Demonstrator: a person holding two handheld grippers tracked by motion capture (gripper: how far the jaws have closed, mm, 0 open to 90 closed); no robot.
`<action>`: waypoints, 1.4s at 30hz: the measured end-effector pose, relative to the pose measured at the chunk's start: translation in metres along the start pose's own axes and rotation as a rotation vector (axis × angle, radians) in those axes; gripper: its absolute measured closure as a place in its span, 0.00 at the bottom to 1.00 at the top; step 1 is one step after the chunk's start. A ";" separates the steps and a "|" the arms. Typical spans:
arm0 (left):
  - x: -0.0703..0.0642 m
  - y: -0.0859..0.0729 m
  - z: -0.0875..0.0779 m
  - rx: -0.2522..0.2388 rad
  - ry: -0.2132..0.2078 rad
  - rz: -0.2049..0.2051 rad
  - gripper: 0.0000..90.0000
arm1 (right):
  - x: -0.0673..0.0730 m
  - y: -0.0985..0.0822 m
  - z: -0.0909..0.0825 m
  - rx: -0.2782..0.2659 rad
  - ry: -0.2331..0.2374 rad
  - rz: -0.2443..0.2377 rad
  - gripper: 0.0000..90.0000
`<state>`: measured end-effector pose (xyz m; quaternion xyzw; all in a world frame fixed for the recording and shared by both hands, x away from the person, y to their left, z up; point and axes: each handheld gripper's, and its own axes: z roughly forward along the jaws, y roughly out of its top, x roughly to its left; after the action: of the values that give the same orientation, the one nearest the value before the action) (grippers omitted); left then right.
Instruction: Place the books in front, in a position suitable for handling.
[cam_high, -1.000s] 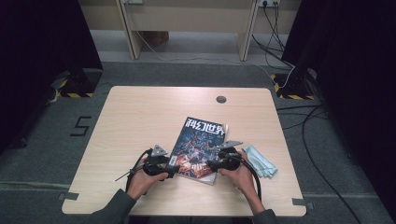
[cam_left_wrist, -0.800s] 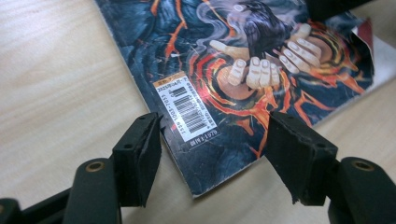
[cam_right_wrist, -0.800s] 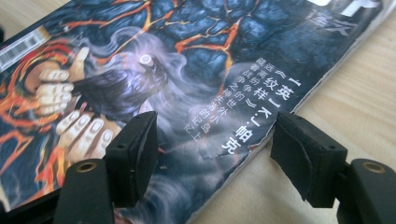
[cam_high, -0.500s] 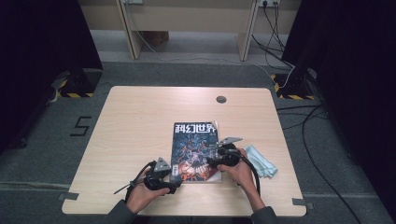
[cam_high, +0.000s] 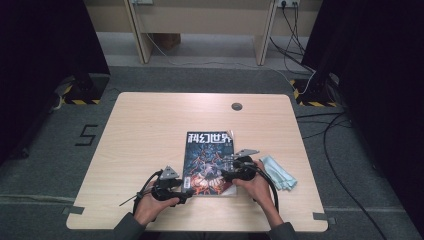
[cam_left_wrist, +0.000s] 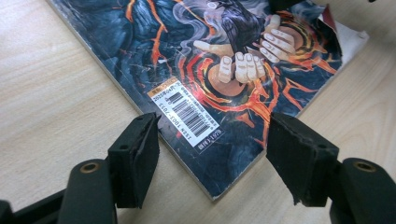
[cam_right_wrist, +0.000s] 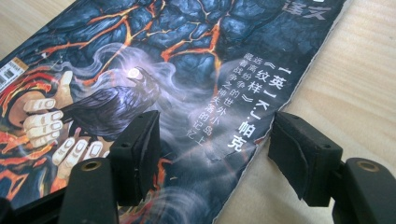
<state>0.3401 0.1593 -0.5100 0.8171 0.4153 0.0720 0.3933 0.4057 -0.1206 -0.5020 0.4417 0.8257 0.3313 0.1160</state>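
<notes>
The tabletop (cam_high: 150, 130) carries a magazine (cam_high: 210, 162) lying flat, toward five o'clock of its centre. The left tongs (cam_high: 187, 190) gape over the magazine's seven-o'clock corner, their jaws having just narrowed slightly; the right tongs (cam_high: 225, 175) gape astride its three-o'clock edge.
</notes>
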 end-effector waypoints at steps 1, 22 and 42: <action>0.000 0.000 0.000 0.001 0.002 0.003 0.37 | 0.001 -0.001 0.000 -0.004 -0.001 0.000 0.38; 0.010 0.001 -0.009 -0.034 0.006 -0.033 0.33 | -0.008 0.004 -0.016 -0.026 0.020 0.041 0.37; 0.043 -0.019 -0.047 -0.020 0.083 -0.037 0.23 | -0.041 -0.012 -0.066 -0.088 -0.067 0.065 0.35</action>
<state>0.3353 0.2246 -0.5007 0.8017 0.4453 0.1026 0.3853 0.3898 -0.1876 -0.4648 0.4735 0.7912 0.3558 0.1523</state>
